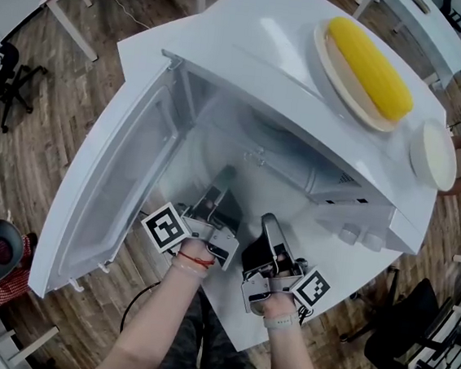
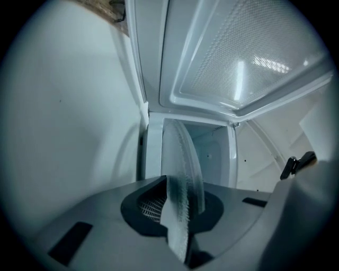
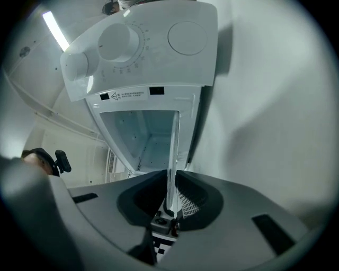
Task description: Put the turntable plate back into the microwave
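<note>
Your left tool [image 1: 217,195] and right tool [image 1: 269,225] each clamp the turntable plate [image 2: 183,174] by its edge, at the open microwave's [image 1: 304,105] mouth on the counter [image 1: 344,273].

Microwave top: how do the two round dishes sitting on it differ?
The larger dish carries a yellow corn cob; the smaller dish is empty. The larger dish sits mid-top on the microwave, the smaller dish near a corner. Both are round and pale cream.

Forearms [image 1: 160,311] reach forward side by side, left tongs [image 1: 221,183] and right tongs [image 1: 270,225] clamping the turntable plate [image 2: 183,174].
</note>
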The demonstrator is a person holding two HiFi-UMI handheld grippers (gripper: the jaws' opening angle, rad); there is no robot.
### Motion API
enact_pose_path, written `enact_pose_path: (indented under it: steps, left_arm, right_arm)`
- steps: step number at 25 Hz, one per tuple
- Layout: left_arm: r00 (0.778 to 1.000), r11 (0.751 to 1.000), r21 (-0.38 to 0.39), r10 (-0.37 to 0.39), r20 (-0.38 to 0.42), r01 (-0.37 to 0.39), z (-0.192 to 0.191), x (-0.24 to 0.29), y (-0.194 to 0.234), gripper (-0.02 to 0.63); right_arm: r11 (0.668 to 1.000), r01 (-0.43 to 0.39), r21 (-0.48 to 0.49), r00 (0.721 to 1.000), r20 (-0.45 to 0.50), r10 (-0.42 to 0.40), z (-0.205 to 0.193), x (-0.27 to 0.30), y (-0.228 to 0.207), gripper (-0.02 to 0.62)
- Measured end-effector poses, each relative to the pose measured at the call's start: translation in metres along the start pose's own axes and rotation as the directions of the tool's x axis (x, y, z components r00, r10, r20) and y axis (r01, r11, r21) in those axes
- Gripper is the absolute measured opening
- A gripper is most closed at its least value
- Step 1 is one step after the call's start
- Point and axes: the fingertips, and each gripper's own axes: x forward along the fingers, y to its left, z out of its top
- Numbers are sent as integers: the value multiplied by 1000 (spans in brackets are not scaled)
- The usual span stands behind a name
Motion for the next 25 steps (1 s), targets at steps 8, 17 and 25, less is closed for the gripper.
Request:
enact_pose_path:
  steps: [8,17,25]
  left_arm:
    - [999,1000,21,20,-26,-20,-5,3,3,34]
    - [998,999,22,29,-49,-28,-6,3,2,34]
    - [998,1000,15,27,-55,-26,-11,-7,0,35]
  right_arm:
    - [997,6,71,1000,-28,-4,-13,14,-2,52]
    - [1000,11,16,999,-30,-11,-13,14,-3,54]
    - [999,-13,-30,1000,-29,12,-7,13,1,57]
